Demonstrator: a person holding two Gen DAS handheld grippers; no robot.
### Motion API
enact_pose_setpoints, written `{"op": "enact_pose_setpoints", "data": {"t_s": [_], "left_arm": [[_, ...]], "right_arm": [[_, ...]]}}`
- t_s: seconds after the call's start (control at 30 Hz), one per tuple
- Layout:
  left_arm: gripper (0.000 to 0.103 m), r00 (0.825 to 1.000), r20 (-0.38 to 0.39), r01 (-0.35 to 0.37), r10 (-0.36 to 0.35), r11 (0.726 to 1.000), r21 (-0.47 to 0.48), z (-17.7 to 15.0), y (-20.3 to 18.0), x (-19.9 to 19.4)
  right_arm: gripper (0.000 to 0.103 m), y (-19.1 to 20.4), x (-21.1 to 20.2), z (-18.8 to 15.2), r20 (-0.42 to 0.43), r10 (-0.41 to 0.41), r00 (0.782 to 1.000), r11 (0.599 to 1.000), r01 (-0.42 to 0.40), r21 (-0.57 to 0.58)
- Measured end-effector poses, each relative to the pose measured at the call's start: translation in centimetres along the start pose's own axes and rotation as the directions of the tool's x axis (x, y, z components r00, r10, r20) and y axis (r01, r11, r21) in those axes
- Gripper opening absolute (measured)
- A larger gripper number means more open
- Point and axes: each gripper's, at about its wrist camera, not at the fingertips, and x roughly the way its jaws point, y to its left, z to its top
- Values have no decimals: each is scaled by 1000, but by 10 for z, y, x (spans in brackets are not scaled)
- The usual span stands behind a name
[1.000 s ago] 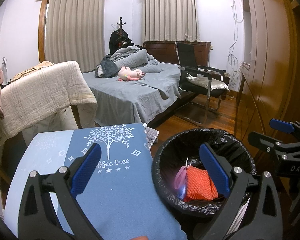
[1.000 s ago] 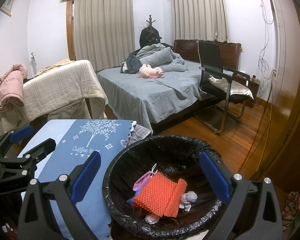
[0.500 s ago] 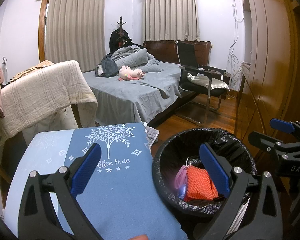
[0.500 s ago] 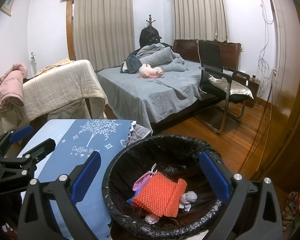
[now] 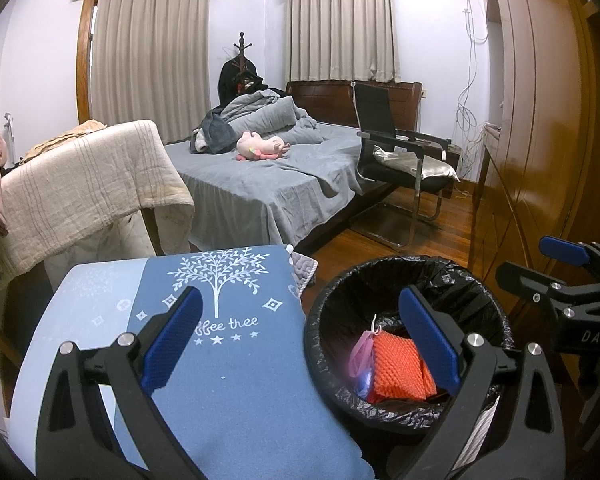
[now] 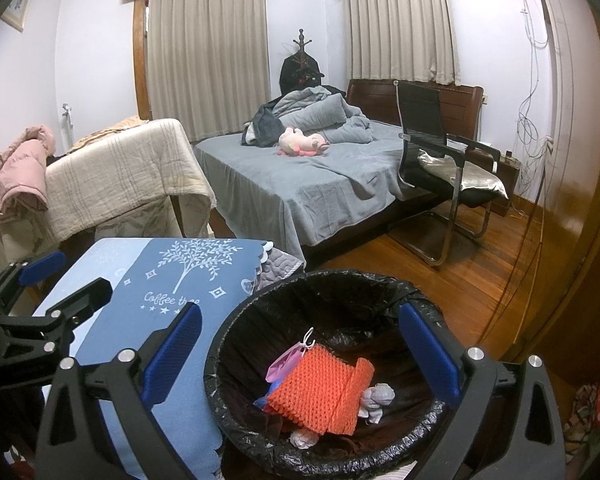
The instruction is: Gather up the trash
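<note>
Trash bin (image 6: 236, 364): one orange mesh (image 6: 320, 394), two tissue wads; both hand-held grippers spread, empty.

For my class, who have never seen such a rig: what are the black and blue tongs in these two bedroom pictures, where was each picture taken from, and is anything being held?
They are two hand-held grippers, one in each of a person's hands, each carrying its own camera that looks along its fingers. In the left camera's picture the left gripper spreads open and empty over a blue cloth, with the right gripper at the edge. The right camera's picture shows the right gripper open above a black-lined trash bin. Inside lie an orange mesh piece and crumpled tissues. Nothing is held.
</note>
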Motion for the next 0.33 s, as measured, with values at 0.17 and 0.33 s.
{"op": "enact_pose_setpoints", "data": {"t_s": [0.17, 0.33], "left_arm": [[96, 1000, -2, -1, 1, 1000, 0, 0, 0, 0], [96, 1000, -3, -2, 2, 1000, 0, 0, 2, -1]], "right_arm": [[97, 0, 0, 0, 1, 1, 1000, 1000, -1, -1], [97, 1, 0, 0, 0, 1, 1000, 1000, -1, 0]]}}
